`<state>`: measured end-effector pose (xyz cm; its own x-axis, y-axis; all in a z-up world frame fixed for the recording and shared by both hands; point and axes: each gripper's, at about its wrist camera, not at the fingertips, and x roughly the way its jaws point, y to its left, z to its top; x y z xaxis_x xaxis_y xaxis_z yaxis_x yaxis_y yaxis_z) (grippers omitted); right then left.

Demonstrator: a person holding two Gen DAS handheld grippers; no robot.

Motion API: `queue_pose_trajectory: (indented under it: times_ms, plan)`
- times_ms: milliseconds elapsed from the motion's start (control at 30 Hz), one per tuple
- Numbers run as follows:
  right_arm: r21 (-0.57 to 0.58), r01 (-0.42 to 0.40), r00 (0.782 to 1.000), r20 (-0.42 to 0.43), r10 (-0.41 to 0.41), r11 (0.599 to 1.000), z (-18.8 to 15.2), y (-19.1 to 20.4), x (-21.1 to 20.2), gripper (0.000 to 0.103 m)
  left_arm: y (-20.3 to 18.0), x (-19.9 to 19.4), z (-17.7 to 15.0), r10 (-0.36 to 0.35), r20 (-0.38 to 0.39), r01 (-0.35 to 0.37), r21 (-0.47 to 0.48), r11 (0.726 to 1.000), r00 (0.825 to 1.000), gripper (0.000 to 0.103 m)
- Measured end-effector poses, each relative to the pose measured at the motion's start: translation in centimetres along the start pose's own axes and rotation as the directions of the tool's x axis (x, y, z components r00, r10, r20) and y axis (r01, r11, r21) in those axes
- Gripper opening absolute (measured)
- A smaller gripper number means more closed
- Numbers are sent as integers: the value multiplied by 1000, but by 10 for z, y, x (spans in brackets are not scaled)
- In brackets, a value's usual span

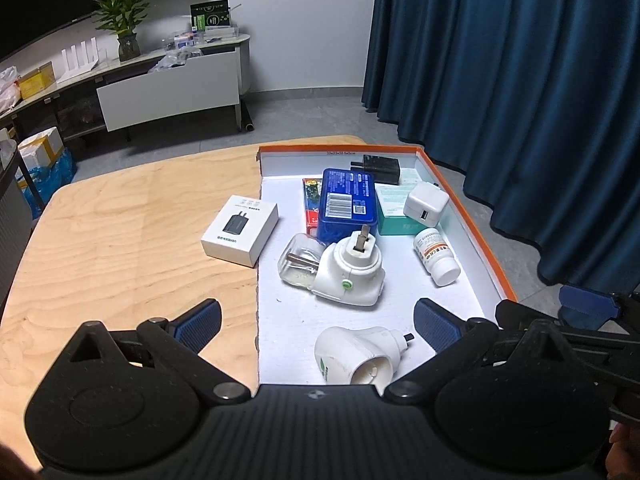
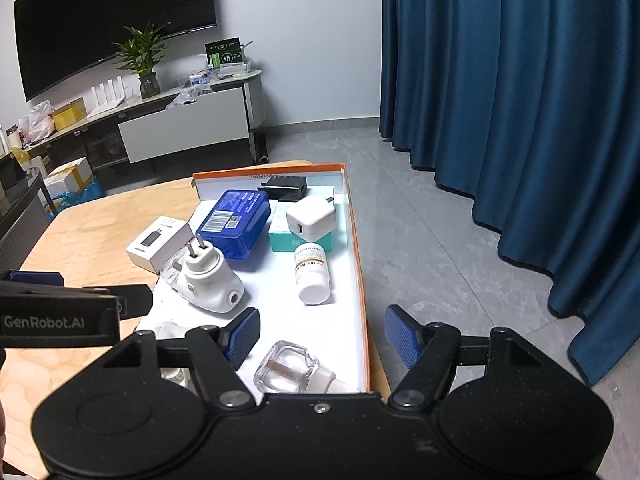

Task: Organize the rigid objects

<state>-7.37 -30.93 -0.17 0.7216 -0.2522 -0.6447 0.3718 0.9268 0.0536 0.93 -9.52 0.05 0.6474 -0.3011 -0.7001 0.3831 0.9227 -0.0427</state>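
Jaws on both grippers spread wide, nothing held. Left gripper (image 1: 316, 316) hovers over the near end of the orange-rimmed tray (image 1: 472, 216); right gripper (image 2: 320, 336) sits over the tray's near right corner.

Step in hand, as I judge it: between picks, most items already boxed. One item is outside the tray: the white charger box (image 1: 239, 229), flat on the worktop (image 1: 112, 248), touching or just beside the tray's left wall. Probable next pick. It would call for the left gripper to travel forward and left, and close across the box's short sides. Box is low; jaws must come down close to the worktop.

Orientation of box: lies flat, printed face up, long axis running diagonally from near-left to far-right.

Inside the tray:
- near plug-in unit (image 1: 354, 356), on its side, pin pointing right
- second plug-in unit (image 1: 352, 272), prongs up, clear bottle against its left
- blue tin (image 1: 347, 204), long axis pointing away, resting on a red packet
- white cube adapter (image 1: 425, 204) on a teal box (image 1: 394, 210)
- pill bottle (image 1: 436, 256), on its side, cap toward camera
- black adapter (image 1: 378, 168) at far wall
- clear glass bottle (image 2: 286, 368), near right corner, on its side, neck to the right
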Motion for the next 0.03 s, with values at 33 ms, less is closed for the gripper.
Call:
queue_pose_trajectory:
  times_ms: [33]
  plan:
    - [0,1,1000,-1,-1,1000,-1,0,1,82,0,0,0,4,-3,-4,1,1000,1000,103]
